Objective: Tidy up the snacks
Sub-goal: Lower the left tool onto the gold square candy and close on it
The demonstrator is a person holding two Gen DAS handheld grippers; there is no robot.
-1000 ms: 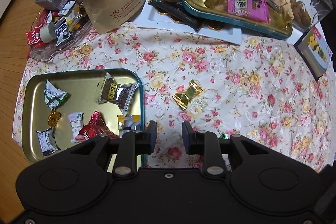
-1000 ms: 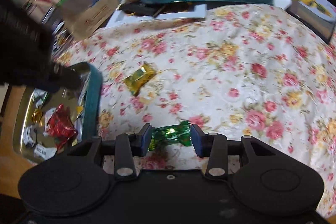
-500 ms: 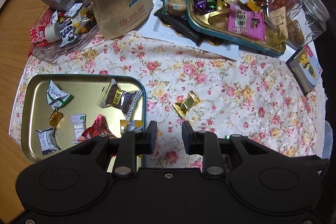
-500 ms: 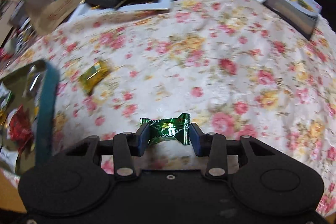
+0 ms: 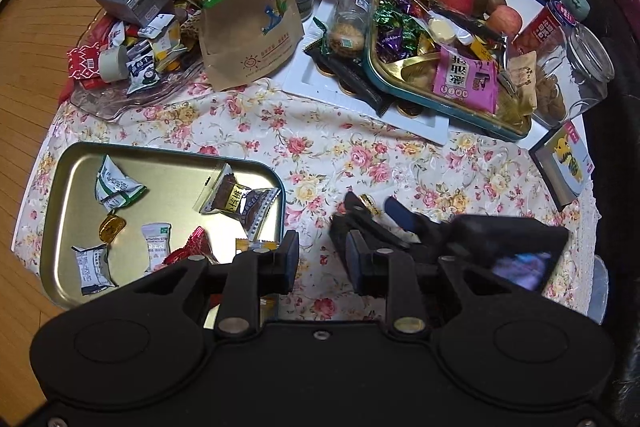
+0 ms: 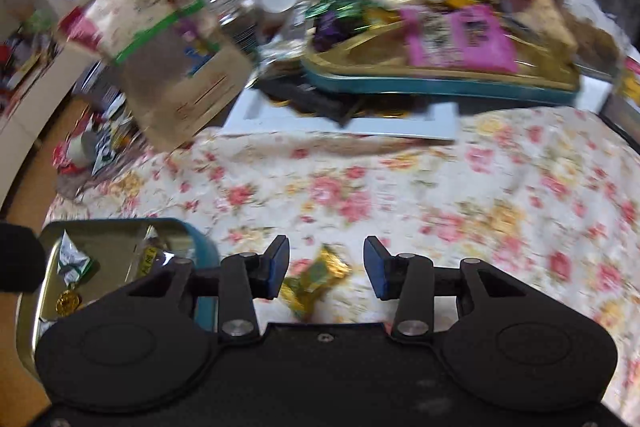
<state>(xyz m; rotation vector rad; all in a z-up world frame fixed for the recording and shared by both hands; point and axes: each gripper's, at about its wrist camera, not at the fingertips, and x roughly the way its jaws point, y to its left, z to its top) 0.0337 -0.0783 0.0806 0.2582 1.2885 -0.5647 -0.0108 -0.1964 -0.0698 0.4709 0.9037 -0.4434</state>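
A gold tin tray [image 5: 160,147] with a teal rim holds several wrapped snacks at the left of the floral tablecloth. My left gripper [image 5: 322,261] hangs open above the tray's right rim, with nothing between its fingers. A gold-wrapped candy [image 6: 316,275] lies on the cloth just right of the tray [image 6: 200,241]. My right gripper [image 6: 326,267] stands over it, jaws closing, the candy between the pads but not touched. In the left wrist view the right gripper [image 5: 376,211] covers most of that gold candy [image 5: 368,203].
At the back, a second teal-rimmed tin [image 5: 440,107] with candies and a pink packet rests on a white tray [image 5: 424,123]. A brown paper bag [image 5: 248,19], a glass dish of packets [image 5: 120,103] and a glass jar [image 5: 572,75] surround it. The table edge and wooden floor lie left.
My right gripper left the green candy and moved left to the gold candy; the green one is out of sight. The left gripper rose, and the right gripper now shows in its view.
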